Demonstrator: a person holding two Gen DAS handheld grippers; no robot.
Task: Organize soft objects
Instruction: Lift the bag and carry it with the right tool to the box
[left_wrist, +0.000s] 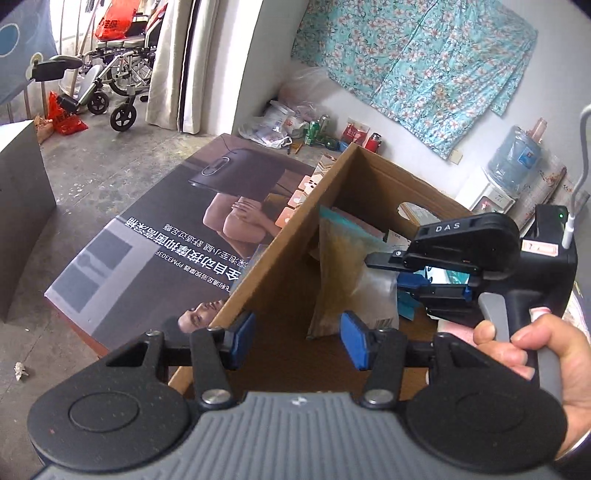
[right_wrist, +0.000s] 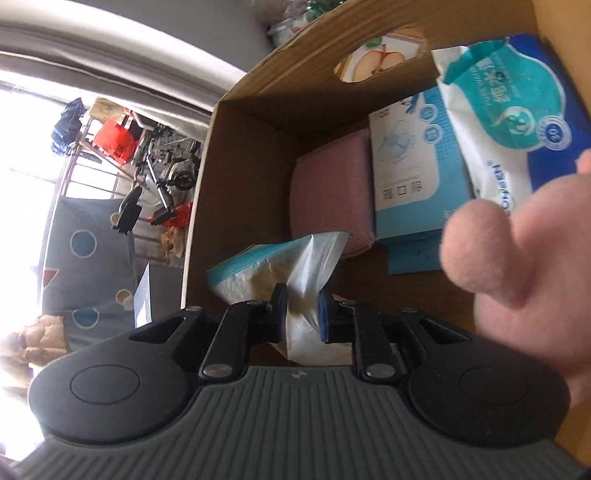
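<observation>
Inside the cardboard box (right_wrist: 236, 155), by its left wall, the clear plastic bag (right_wrist: 295, 273) stands roughly upright, its lower edge pinched in the right hand-held gripper (right_wrist: 301, 314). Further into the box lie a pink pad (right_wrist: 328, 199) and wipes pack (right_wrist: 509, 107). At the box's near corner, the left hand-held gripper (left_wrist: 295, 339) hovers with jaws apart and seemingly empty, the bag straight ahead of it.

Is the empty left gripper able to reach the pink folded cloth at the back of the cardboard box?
Probably not straight away. The left gripper is open, but the clear plastic bag held by the right gripper hangs before the pink folded cloth.
</observation>
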